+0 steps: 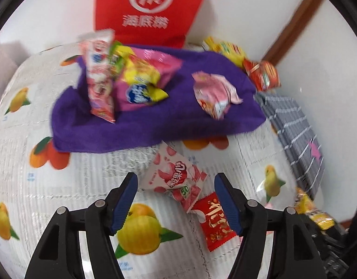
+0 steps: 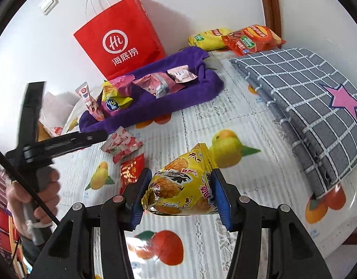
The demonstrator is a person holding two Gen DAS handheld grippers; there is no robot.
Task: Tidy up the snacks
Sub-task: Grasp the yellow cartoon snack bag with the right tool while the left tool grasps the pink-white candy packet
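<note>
My right gripper (image 2: 178,190) is shut on a yellow snack bag (image 2: 182,186) and holds it above the fruit-print tablecloth (image 2: 225,125). My left gripper (image 1: 175,200) is open and empty, low over a pink-and-white lychee candy pack (image 1: 176,179) and a red packet (image 1: 215,223); both also show in the right wrist view (image 2: 122,145), (image 2: 129,169). A purple towel (image 1: 155,121) (image 2: 178,97) holds several snack packs, with a pink pack (image 1: 213,95) apart at its right. The left gripper also shows in the right wrist view (image 2: 62,144).
A red paper bag (image 2: 118,37) stands against the wall behind the towel. Yellow and red chip bags (image 2: 236,38) lie at the back corner. A folded grey checked cloth (image 2: 306,107) with a pink star covers the table's right side.
</note>
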